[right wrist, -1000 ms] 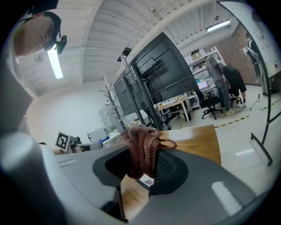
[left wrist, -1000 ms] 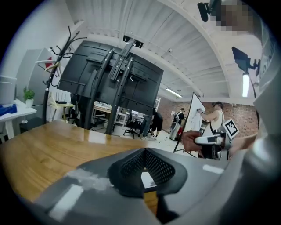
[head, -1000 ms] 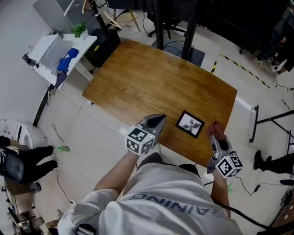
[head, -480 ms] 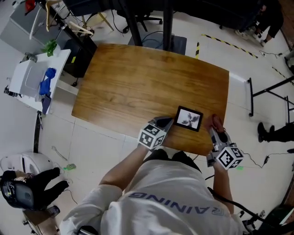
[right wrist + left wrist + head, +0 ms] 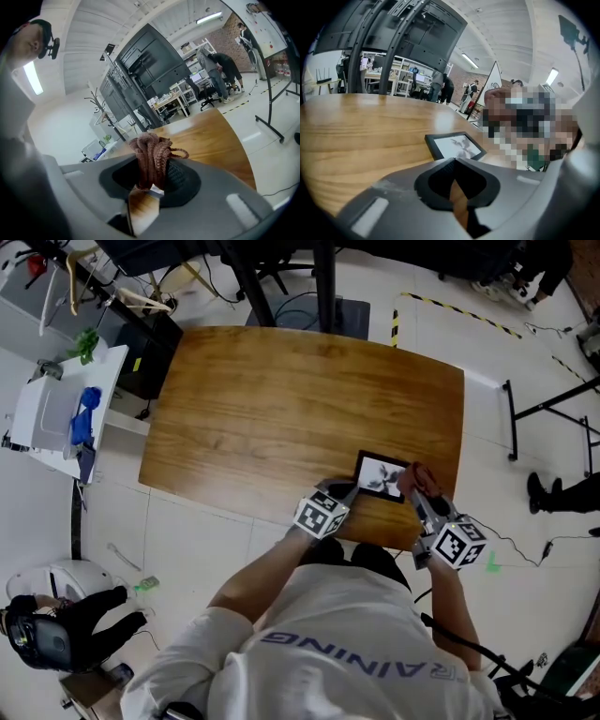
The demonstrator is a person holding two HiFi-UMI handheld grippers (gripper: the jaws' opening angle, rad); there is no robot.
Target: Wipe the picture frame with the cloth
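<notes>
Lying flat near the front edge of the wooden table (image 5: 281, 409), the picture frame (image 5: 380, 475) sits between both claws. The brown cloth (image 5: 415, 479) is pinched tight in the right gripper (image 5: 418, 495), just at the frame's right edge. The left gripper (image 5: 349, 489) is closed with nothing in it, beside the frame's left corner. I think the wiping is only about to start.

A: Tally?
B: One table (image 5: 281, 399). One frame (image 5: 382, 475). One cloth (image 5: 418, 480).
A: Grippers?
B: Two: left gripper (image 5: 341, 491), right gripper (image 5: 414, 495). Marker cubes, two: left cube (image 5: 321, 515), right cube (image 5: 457, 545).
A: Off the table?
B: One white cart (image 5: 66, 409). Other floor clutter too small to count.
</notes>
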